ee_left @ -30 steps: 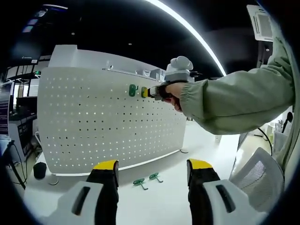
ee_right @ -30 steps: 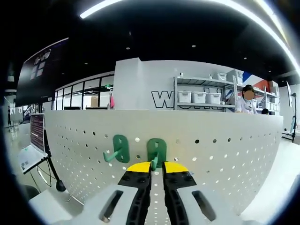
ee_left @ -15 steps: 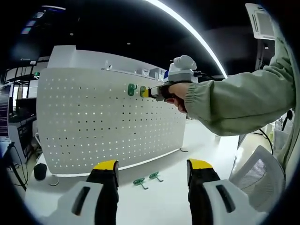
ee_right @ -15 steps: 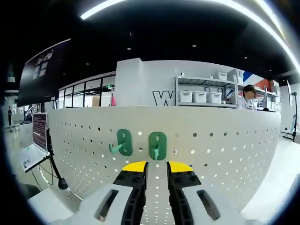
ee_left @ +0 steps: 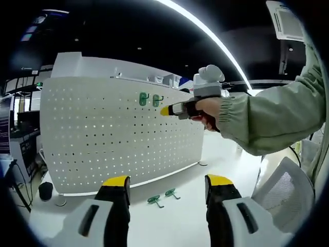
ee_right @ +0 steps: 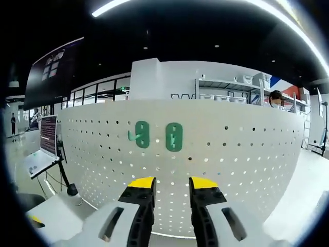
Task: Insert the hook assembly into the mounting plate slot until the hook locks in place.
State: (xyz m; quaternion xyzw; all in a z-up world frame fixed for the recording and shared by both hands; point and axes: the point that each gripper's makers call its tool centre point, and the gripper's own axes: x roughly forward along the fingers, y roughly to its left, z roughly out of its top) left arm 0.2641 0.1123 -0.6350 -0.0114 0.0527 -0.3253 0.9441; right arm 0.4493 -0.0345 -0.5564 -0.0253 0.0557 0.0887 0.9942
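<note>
Two green hooks hang side by side on the white perforated mounting plate [ee_left: 108, 134], the left hook [ee_right: 139, 135] and the right hook [ee_right: 174, 137]. They also show small as the hook pair [ee_left: 149, 100] near the plate's top. My right gripper [ee_right: 171, 184] stands open and empty, drawn back below the hooks; its yellow tip [ee_left: 164, 110] is held by a hand in a green sleeve. My left gripper [ee_left: 167, 184] is open and empty, low over the table. Two more green hooks [ee_left: 160, 197] lie on the table in front of the plate.
The white table [ee_left: 175, 221] runs along the plate's foot. A laptop on a stand [ee_right: 41, 154] is at the left. Shelves with bins [ee_right: 226, 85] stand behind the plate. A white chair back [ee_left: 288, 195] is at the right.
My right gripper has opened, let go of the right hook and pulled back from the plate. The hook stays hanging on the plate. My left gripper has not moved.
</note>
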